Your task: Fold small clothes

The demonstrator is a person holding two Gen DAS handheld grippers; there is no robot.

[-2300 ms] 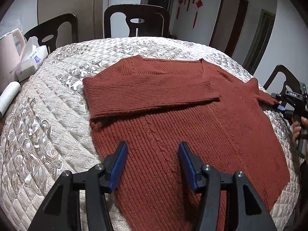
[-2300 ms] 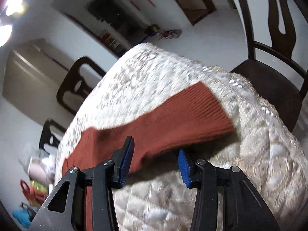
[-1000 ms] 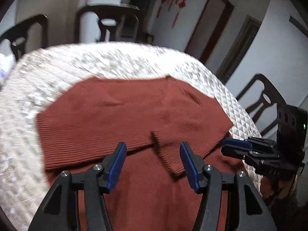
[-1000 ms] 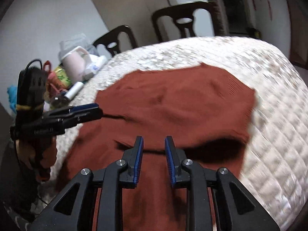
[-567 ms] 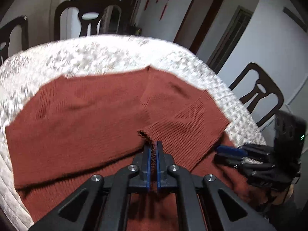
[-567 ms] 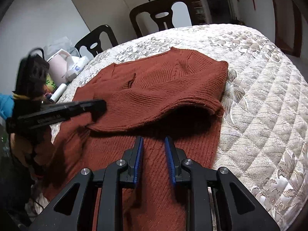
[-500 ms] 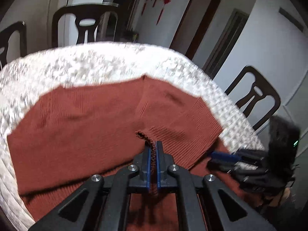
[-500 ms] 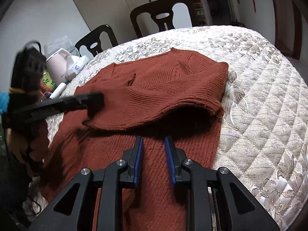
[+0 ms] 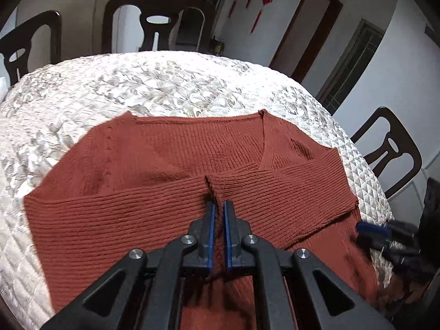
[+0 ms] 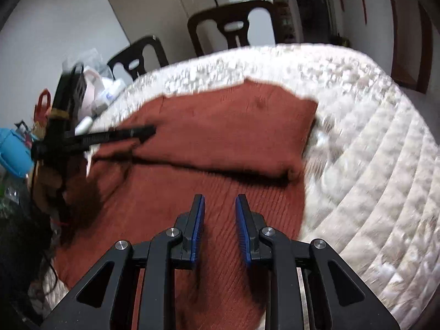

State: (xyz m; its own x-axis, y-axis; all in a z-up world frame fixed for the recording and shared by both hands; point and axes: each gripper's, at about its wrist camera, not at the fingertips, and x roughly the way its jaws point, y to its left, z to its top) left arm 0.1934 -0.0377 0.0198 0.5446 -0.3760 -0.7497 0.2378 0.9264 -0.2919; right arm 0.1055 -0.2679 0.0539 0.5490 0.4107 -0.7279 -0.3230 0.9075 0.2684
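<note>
The left gripper (image 9: 217,206) is clamped on a pinch of the sweater (image 9: 154,220), at the point where the two sleeve cuffs meet over the chest. From this pinch, the folded sleeves run out to either side, so the garment's long axis at this fold lies crosswise to the gripper fingers. The collar edge lies directly ahead, toward the far rim of the tabletop (image 9: 165,82). The right gripper (image 10: 219,206) hovers with a moderate gap between its jaws and holds nothing; it is over the lower body of the sweater, near the right-hand edge. The left gripper is the nearer to the cuffs. The hem lies nearest both grippers, so the next fold probably runs from hem toward collar.
</note>
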